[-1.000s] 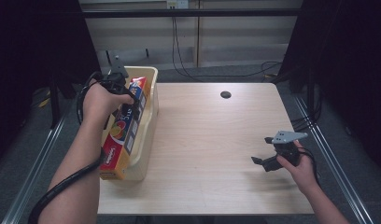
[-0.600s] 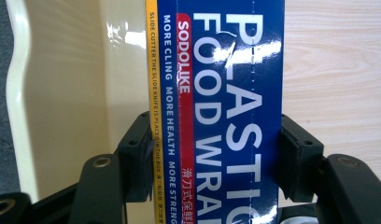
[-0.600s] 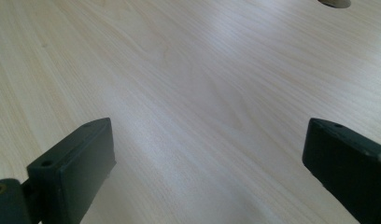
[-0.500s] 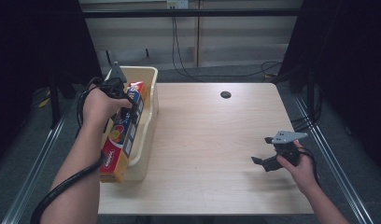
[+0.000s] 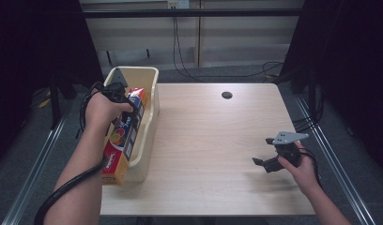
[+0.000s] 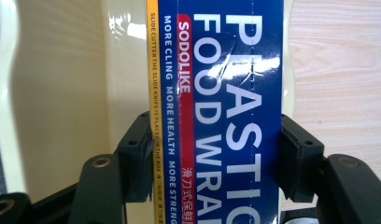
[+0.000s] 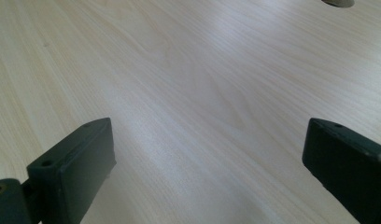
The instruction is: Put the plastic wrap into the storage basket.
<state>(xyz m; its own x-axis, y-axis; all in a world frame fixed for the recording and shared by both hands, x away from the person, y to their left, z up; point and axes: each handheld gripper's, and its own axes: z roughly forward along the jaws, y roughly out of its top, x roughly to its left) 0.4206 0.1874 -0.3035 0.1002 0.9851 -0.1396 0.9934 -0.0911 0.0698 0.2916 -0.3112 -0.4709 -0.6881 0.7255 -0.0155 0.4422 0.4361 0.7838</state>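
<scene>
Where the long blue, red and orange cardboard box of plastic food wrap (image 5: pixel 124 136) lies lengthwise in the cream plastic bin (image 5: pixel 152 101), its near end sticks out past the bin's near wall and over the front left part of the pale wooden table (image 5: pixel 208 140). The left gripper (image 5: pixel 120 92) is clamped across the box's far portion; in the left gripper view both black jaws press against the box's (image 6: pixel 216 112) long sides, its white lettering running up between them. The left hand (image 5: pixel 99 110) covers most of that gripper in the high view, so the jaws themselves are hard to make out there. The box's lower face and the bin's interior floor are hidden. The bin sits at the table's left edge.

Well apart, at the table's right front, the right hand (image 5: pixel 300 164) holds the right gripper (image 5: pixel 264 164) low over bare wood. In the right gripper view its jaws stand wide apart with nothing between them (image 7: pixel 207 154). A small dark round hole (image 5: pixel 226 95) marks the table's far side.
</scene>
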